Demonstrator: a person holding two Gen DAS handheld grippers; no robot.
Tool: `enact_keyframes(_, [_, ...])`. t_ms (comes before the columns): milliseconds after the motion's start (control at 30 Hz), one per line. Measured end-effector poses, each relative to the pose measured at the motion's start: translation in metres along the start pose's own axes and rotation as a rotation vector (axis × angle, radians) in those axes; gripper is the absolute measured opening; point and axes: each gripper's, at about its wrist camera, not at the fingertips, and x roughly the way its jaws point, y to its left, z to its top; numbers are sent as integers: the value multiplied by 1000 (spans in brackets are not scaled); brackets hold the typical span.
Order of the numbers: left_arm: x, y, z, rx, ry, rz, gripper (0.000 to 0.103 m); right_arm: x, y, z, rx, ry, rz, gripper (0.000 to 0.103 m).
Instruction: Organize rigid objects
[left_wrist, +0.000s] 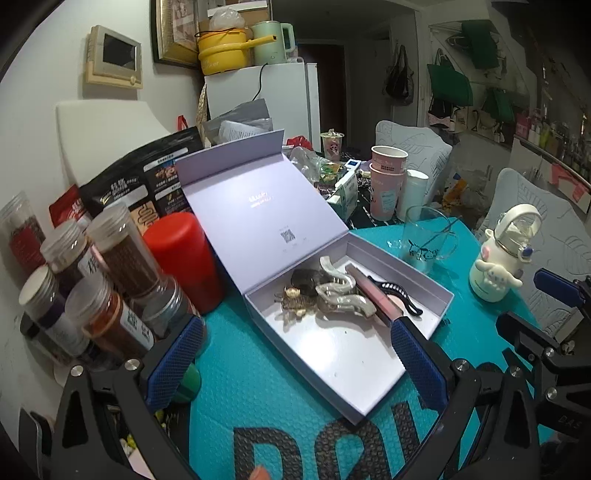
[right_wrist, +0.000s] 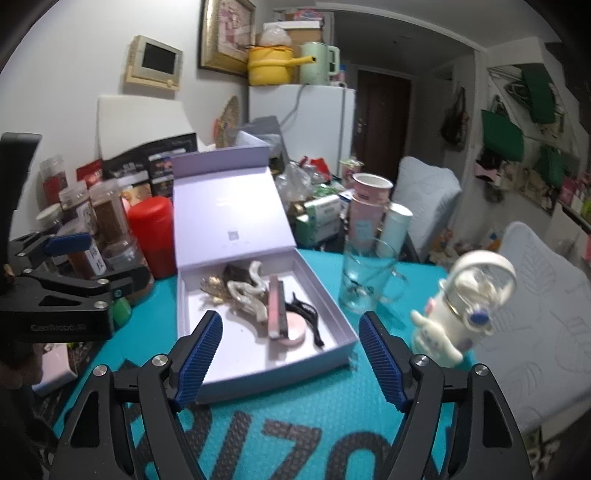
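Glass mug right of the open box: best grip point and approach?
Probably the glass mug by its rim wall, from above, one finger inside, one outside. It stands upright and empty, handle away from the box; the body may be too wide to span.

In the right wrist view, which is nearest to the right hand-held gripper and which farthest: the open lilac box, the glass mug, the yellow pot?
From the right hand-held gripper:
1. Open lilac box, just ahead, slightly left.
2. Glass mug, farther back, right of the box.
3. Yellow pot, far behind, on the white fridge.

open lavender box (left_wrist: 424, 301), hair clips (left_wrist: 332, 291) inside
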Motion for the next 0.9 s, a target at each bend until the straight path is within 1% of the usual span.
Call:
enact_keyframes(67, [-2, 0, -7, 0, 4, -5, 103, -3, 0, -7, 11, 6, -17, 77])
enact_keyframes(267, [-9, -1, -28, 1, 5, -3, 103, -4, -1, -29, 58, 54, -22, 77])
enact_keyframes(433, [-9, -1, -42, -2, 25, -17, 103, -4, -1, -45, 97, 93, -25, 77])
enact_keyframes(633, [-6, -4, -58, 5, 57, -26, 103, -3, 5, -57, 95, 129, -48, 77])
enact_keyframes(900, [-5, -9, -70, 5, 82, -51, 103, -6, 11, -67, 96, 146, -24, 77])
